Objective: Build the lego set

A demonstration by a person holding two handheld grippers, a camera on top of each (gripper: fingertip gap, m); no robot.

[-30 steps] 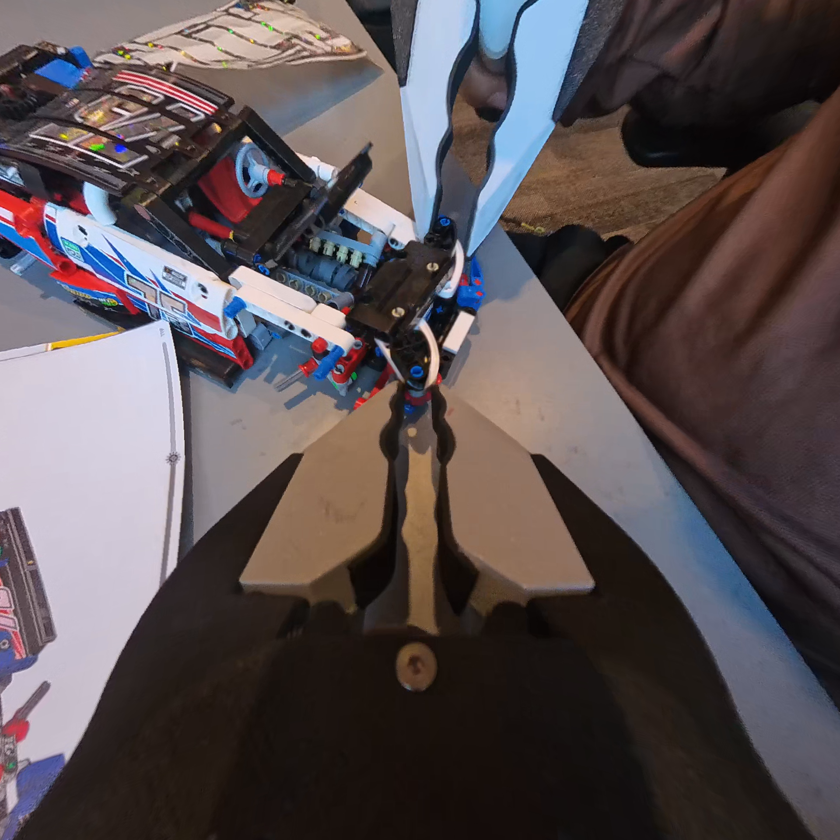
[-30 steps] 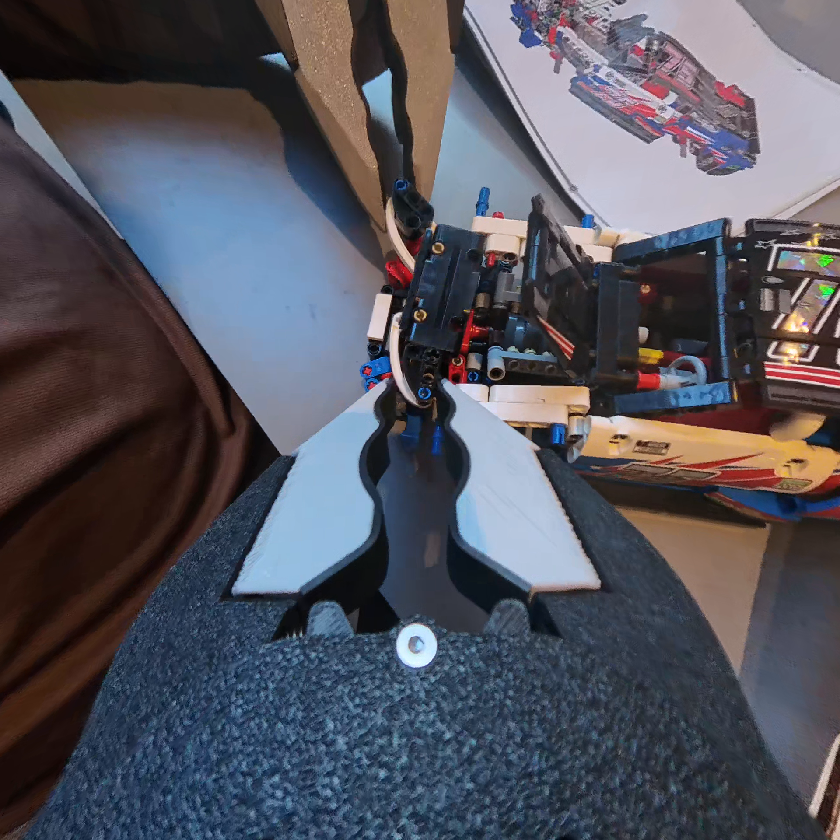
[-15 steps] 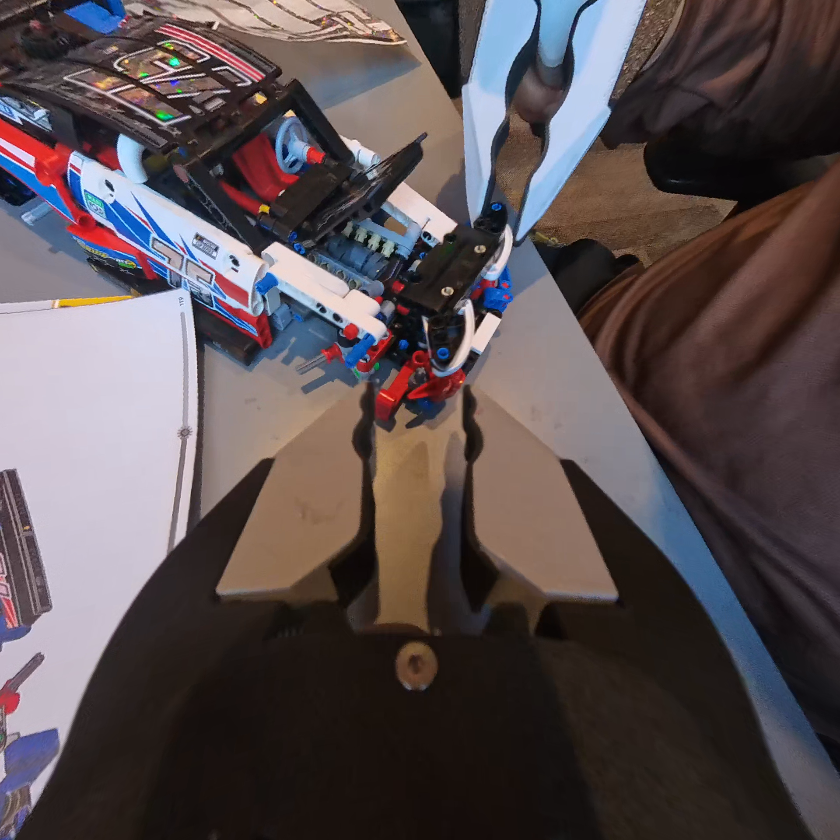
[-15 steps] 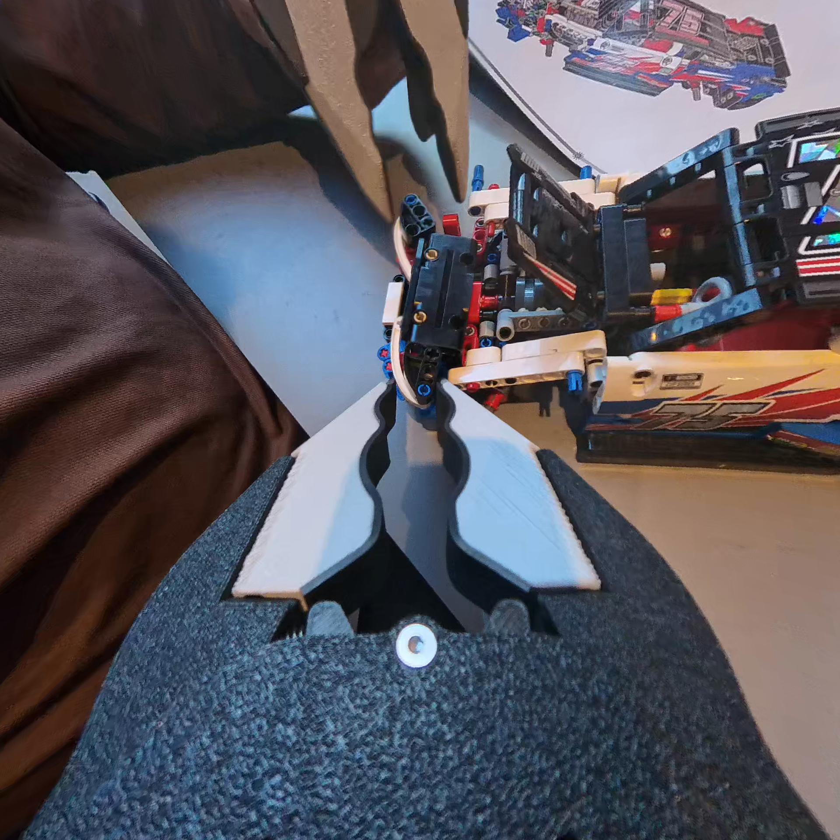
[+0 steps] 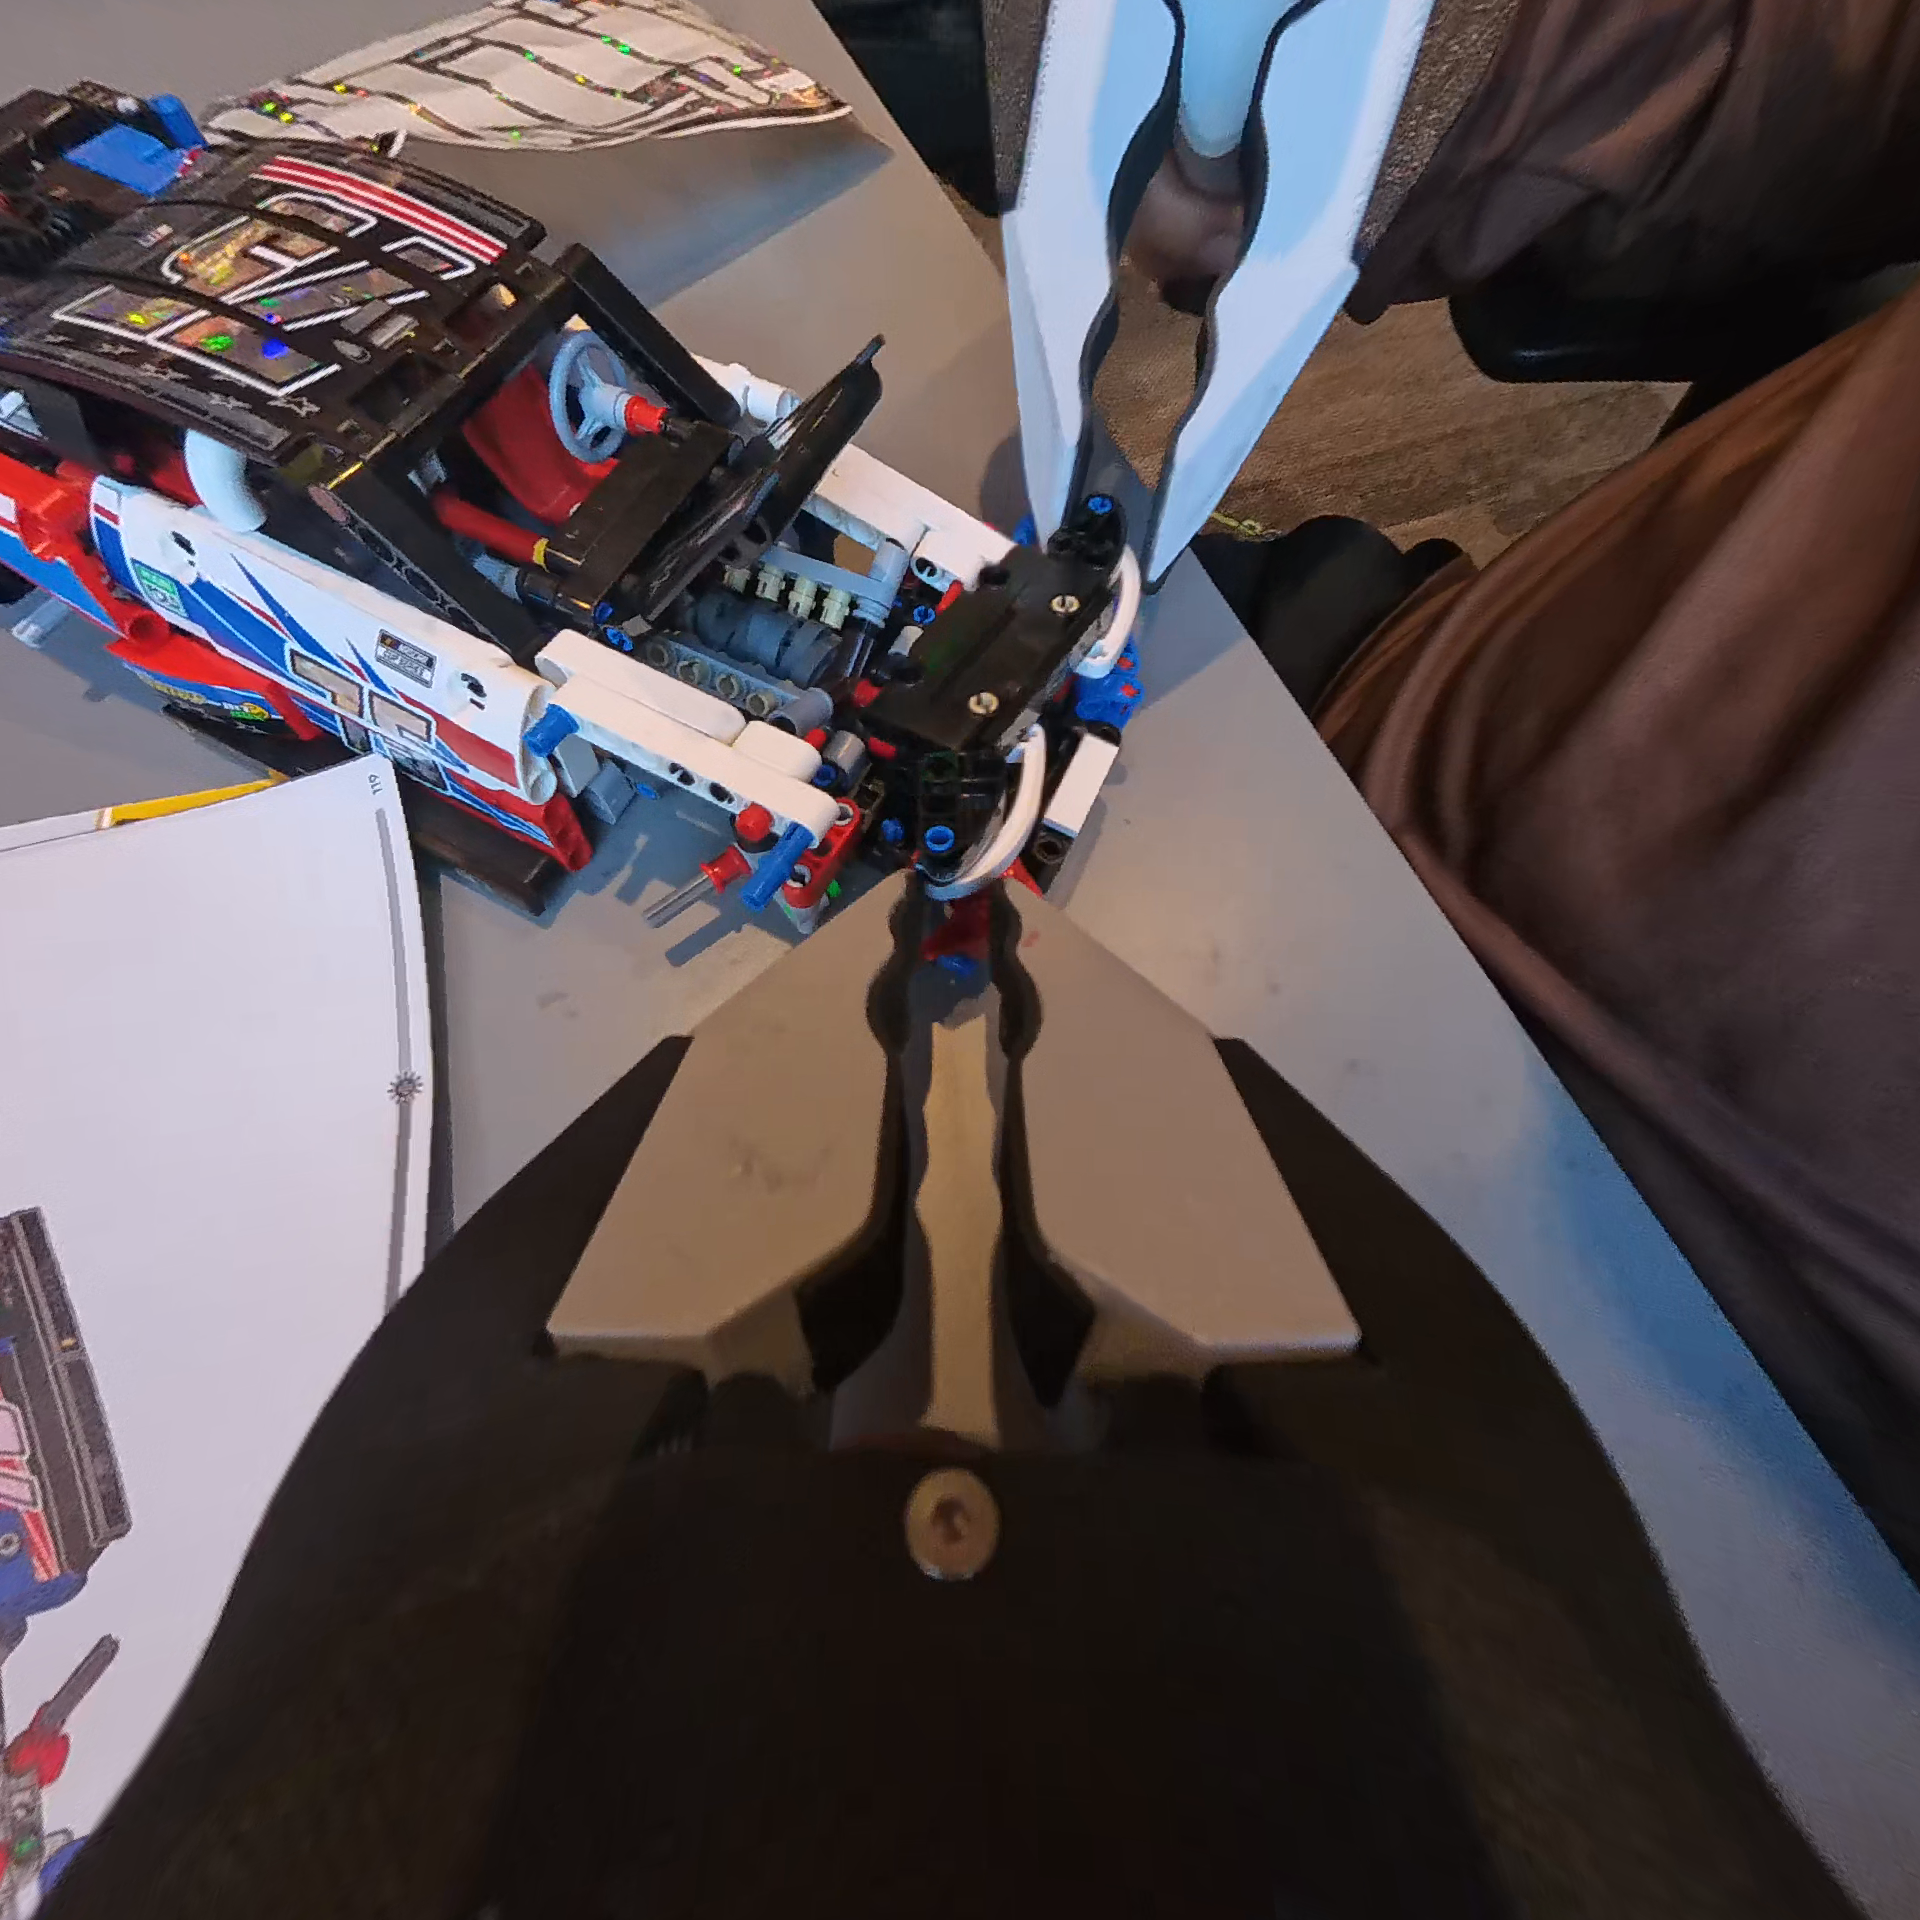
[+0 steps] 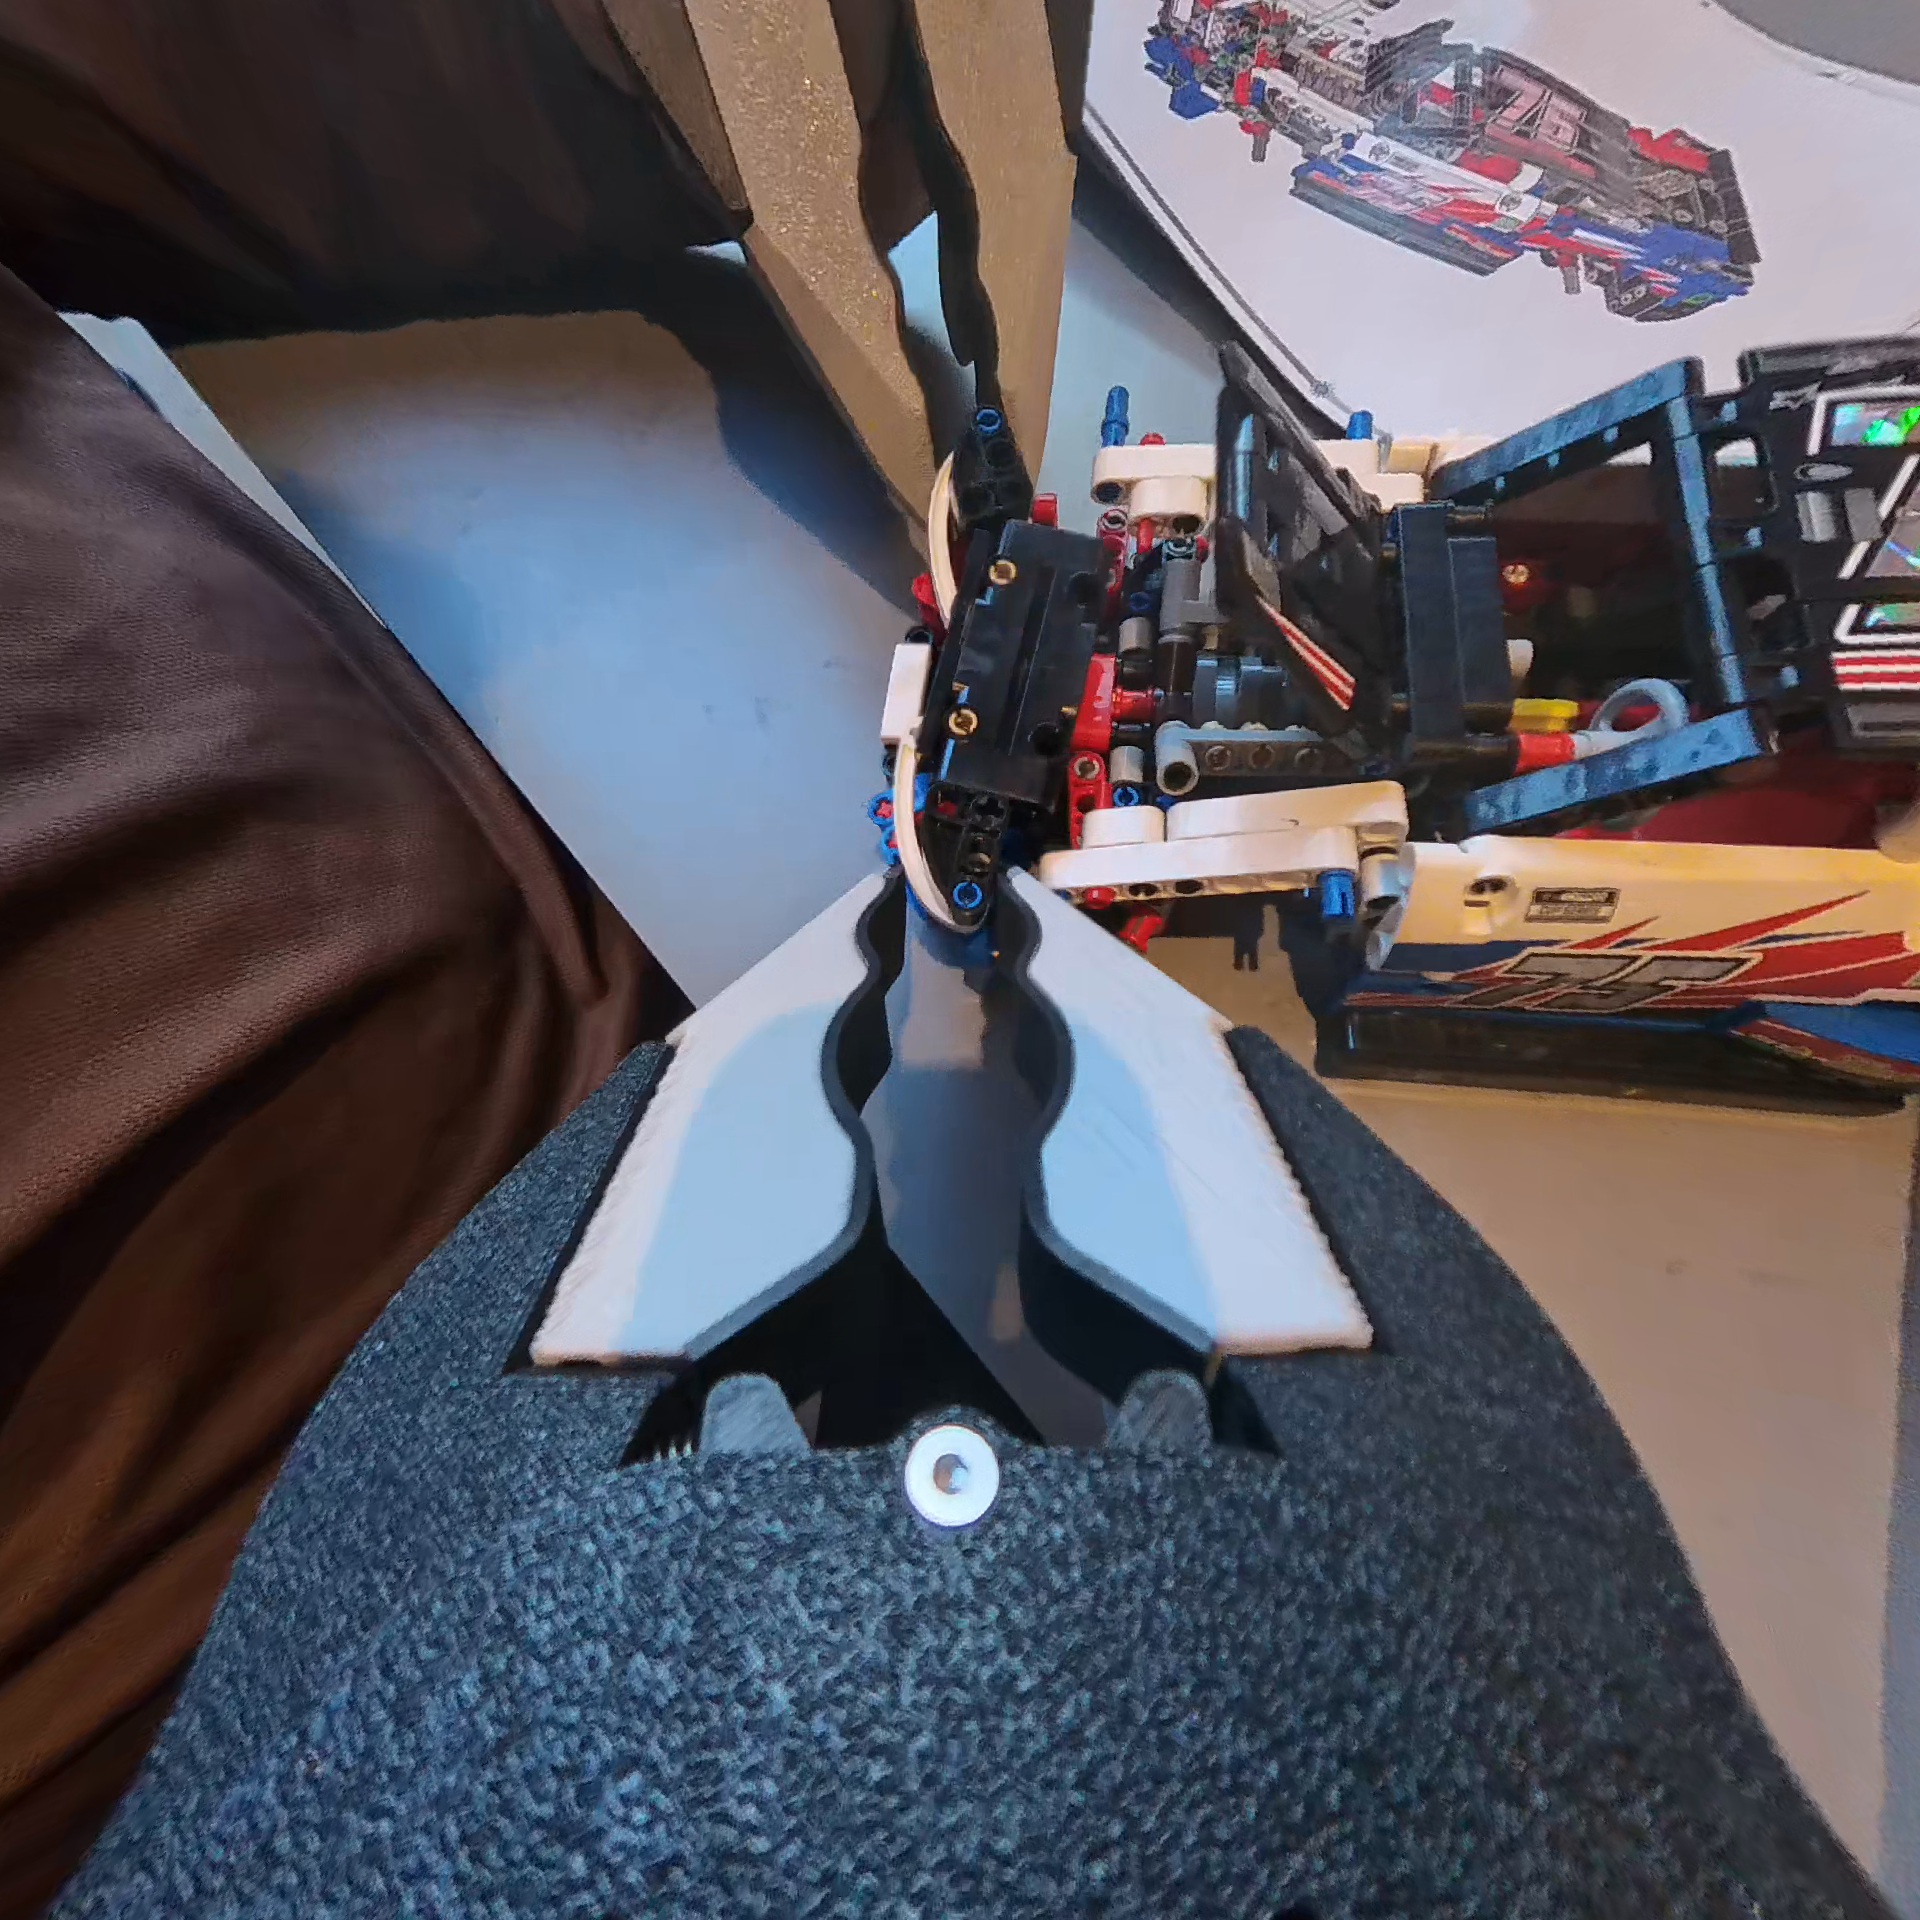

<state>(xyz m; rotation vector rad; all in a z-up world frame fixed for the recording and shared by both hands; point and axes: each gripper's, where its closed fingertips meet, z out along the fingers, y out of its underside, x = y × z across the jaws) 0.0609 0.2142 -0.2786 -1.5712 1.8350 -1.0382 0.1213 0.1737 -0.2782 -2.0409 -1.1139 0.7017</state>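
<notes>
A red, white and blue lego race car (image 5: 312,582) with a black roof lies on the grey table (image 5: 1299,935). At its front end sits a black panel assembly (image 5: 997,655) with white hoses and a black connector at each end. My left gripper (image 5: 951,899), grey-fingered, is shut on the connector nearest it. My right gripper (image 6: 954,888), white-fingered, is shut on the other connector. The panel (image 6: 1018,665) and car (image 6: 1558,935) also show in the right wrist view. Each gripper shows in the other's view, left (image 6: 987,457) and right (image 5: 1107,540).
An open instruction booklet (image 5: 208,1039) lies beside the car and shows in the right wrist view (image 6: 1455,312). A sticker sheet (image 5: 582,83) lies behind the car. A person in brown clothing (image 5: 1662,727) sits at the table edge close to the car's front. Some 8 centimeters of space lies between my two pairs of fingers.
Half a second ago my left gripper had opened and drawn back from the front assembly. It has now come back and closed on the near connector. The right gripper stays on its end.
</notes>
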